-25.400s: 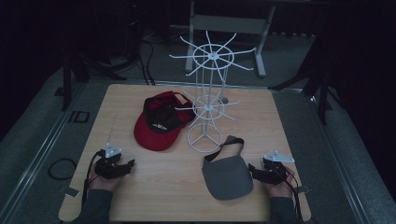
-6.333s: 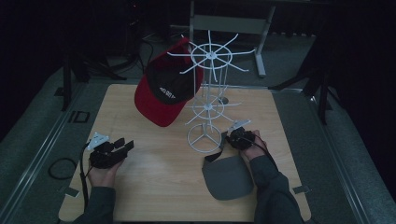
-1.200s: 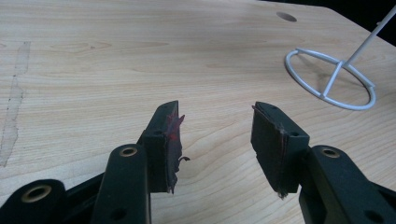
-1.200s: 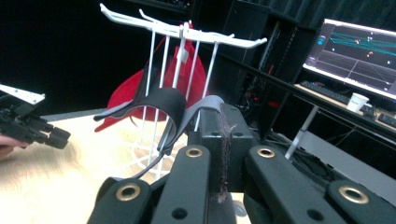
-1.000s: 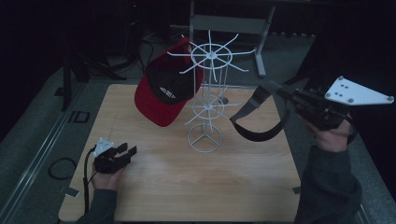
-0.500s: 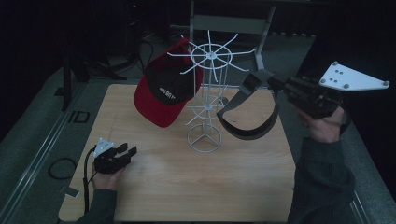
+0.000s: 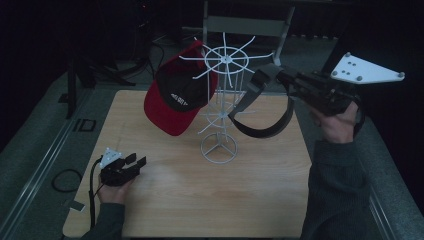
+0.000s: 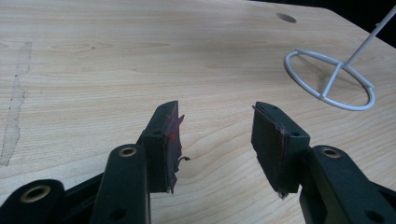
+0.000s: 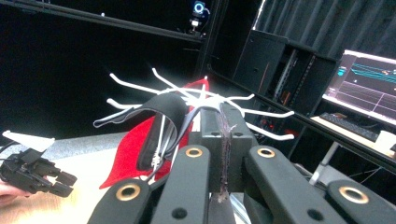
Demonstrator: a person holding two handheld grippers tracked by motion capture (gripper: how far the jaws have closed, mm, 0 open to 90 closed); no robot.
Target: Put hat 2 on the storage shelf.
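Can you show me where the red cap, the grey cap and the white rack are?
Red cap (image 7: pixel 172 112): high view, on its red brim.
Grey cap (image 7: pixel 260 131): high view, on its hanging dark brim.
Rack (image 7: pixel 219 148): high view, on its round wire foot.

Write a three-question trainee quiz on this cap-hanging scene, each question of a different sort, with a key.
1. True or false: the red cap lies flat on the table.
2. Which hand-held gripper holds the grey cap? A) left B) right C) neither
3. Fill in: the left hand-held gripper rests low over the table with its jaws ____.

Key:
1. False; it hangs on the white wire rack.
2. B; the right hand-held gripper is shut on it, raised beside the rack's top spokes.
3. Open, with nothing between them.
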